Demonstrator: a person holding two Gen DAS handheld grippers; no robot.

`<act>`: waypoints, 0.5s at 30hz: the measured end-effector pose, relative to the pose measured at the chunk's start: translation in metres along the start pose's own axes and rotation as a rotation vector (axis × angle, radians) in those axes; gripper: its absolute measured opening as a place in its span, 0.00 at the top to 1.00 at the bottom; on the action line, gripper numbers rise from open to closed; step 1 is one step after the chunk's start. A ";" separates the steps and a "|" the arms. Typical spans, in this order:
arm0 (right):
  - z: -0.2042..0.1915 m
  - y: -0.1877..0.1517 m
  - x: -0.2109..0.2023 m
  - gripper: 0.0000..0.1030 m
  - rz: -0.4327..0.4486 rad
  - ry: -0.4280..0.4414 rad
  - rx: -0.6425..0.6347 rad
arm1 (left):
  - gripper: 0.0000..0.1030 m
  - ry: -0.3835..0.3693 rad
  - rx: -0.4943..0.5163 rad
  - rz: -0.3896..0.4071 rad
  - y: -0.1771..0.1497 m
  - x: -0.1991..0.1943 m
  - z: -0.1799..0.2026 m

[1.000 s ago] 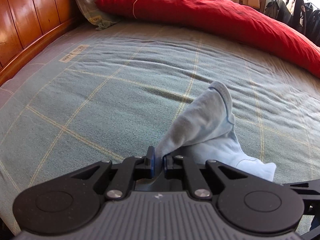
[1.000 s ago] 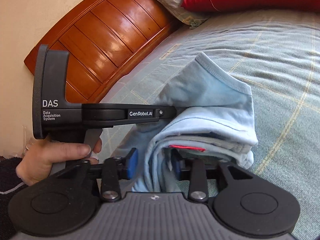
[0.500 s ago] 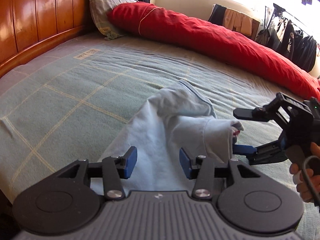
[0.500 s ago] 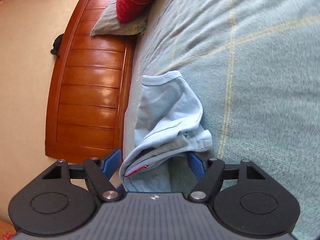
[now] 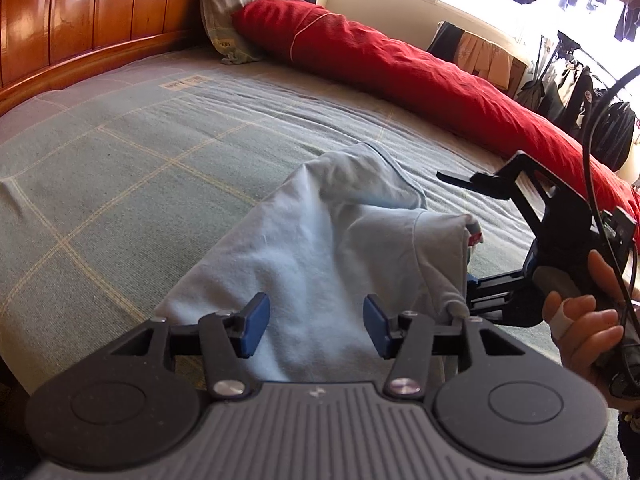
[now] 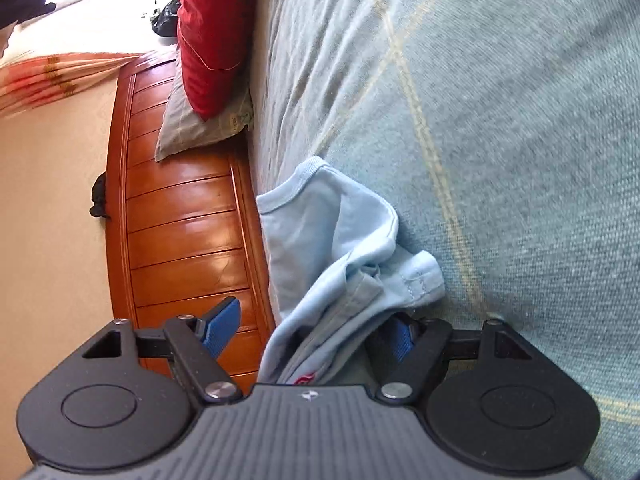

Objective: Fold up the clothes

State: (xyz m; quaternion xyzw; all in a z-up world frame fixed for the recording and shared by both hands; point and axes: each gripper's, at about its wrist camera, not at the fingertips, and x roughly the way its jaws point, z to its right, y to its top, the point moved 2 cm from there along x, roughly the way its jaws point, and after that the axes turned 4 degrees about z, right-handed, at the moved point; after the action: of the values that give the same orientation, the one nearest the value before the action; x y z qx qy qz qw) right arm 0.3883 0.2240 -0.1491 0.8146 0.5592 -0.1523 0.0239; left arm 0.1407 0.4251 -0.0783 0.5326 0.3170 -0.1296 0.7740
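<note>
One folded shirt (image 5: 320, 248), bed (image 5: 120, 168)

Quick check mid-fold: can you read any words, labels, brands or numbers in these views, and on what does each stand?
No text reads for certain.
Pillow tag: short dark print, too small to read.
Bedcover patch: a line of dark letters, blurred and skewed, unreadable.
Shirt: a scrap of red print at the fold, mostly hidden.
Gripper bodies: a small pale emblem, no letters.

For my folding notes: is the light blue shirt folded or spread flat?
Folded, loosely: the light blue shirt lies in bunched layers on the bed.
</note>
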 end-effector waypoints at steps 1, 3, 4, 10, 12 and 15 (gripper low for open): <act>-0.008 0.002 0.002 0.28 0.023 -0.024 -0.066 | 0.49 -0.003 0.003 -0.002 0.000 0.000 0.001; -0.025 0.003 0.000 0.42 0.064 -0.072 -0.229 | 0.48 -0.004 0.009 -0.001 0.000 0.001 0.003; -0.034 0.006 -0.001 0.59 0.080 -0.099 -0.339 | 0.48 -0.004 0.012 -0.001 0.000 0.001 0.004; -0.073 0.008 -0.006 0.85 0.083 -0.217 -0.827 | 0.45 -0.012 0.024 -0.007 -0.001 0.005 0.011; -0.084 -0.002 -0.004 0.85 0.087 -0.248 -0.993 | 0.44 -0.013 0.039 -0.012 -0.001 0.007 0.014; -0.078 -0.005 -0.003 0.84 0.075 -0.325 -1.095 | 0.42 -0.010 0.058 -0.019 0.000 0.010 0.017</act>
State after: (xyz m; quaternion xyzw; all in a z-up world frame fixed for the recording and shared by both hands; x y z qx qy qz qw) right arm 0.3998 0.2399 -0.0730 0.6688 0.5166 0.0373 0.5334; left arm 0.1539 0.4109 -0.0806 0.5511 0.3143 -0.1488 0.7585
